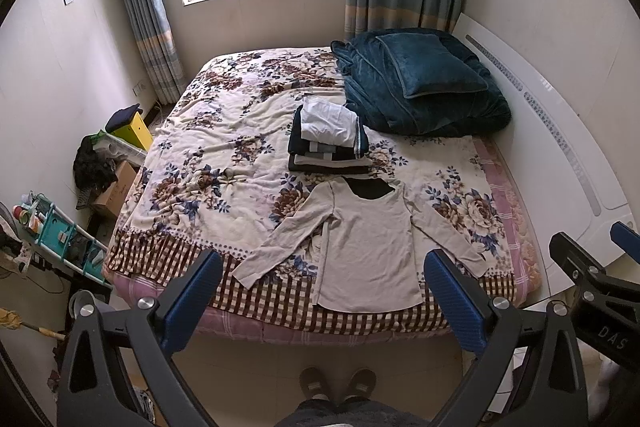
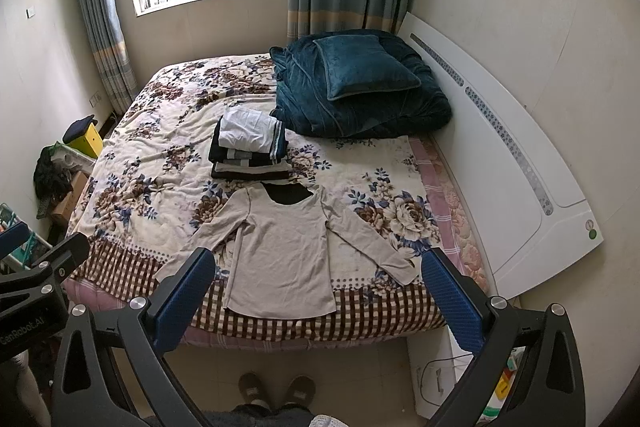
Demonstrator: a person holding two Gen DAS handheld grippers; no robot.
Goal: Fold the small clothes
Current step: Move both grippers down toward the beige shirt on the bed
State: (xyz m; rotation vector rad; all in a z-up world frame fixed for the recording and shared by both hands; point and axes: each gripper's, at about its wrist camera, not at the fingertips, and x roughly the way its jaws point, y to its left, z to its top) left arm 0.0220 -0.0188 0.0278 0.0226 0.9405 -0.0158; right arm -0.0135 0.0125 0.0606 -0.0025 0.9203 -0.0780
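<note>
A beige long-sleeved top (image 1: 366, 247) lies flat, sleeves spread, near the front edge of the bed; it also shows in the right wrist view (image 2: 282, 255). Behind it stands a stack of folded clothes (image 1: 330, 139) (image 2: 250, 147), white piece on top. My left gripper (image 1: 322, 271) is open and empty, held high above the bed's front edge. My right gripper (image 2: 314, 269) is open and empty at about the same height, to the right of the left one; part of it shows in the left wrist view (image 1: 592, 267).
The bed carries a floral blanket (image 1: 224, 155) (image 2: 160, 155). A teal duvet with a pillow (image 1: 420, 83) (image 2: 360, 83) sits at the back right. A white headboard (image 2: 500, 147) runs along the right. Boxes and a shelf cart (image 1: 60, 231) stand left. Slippered feet (image 1: 338, 383) are on the floor.
</note>
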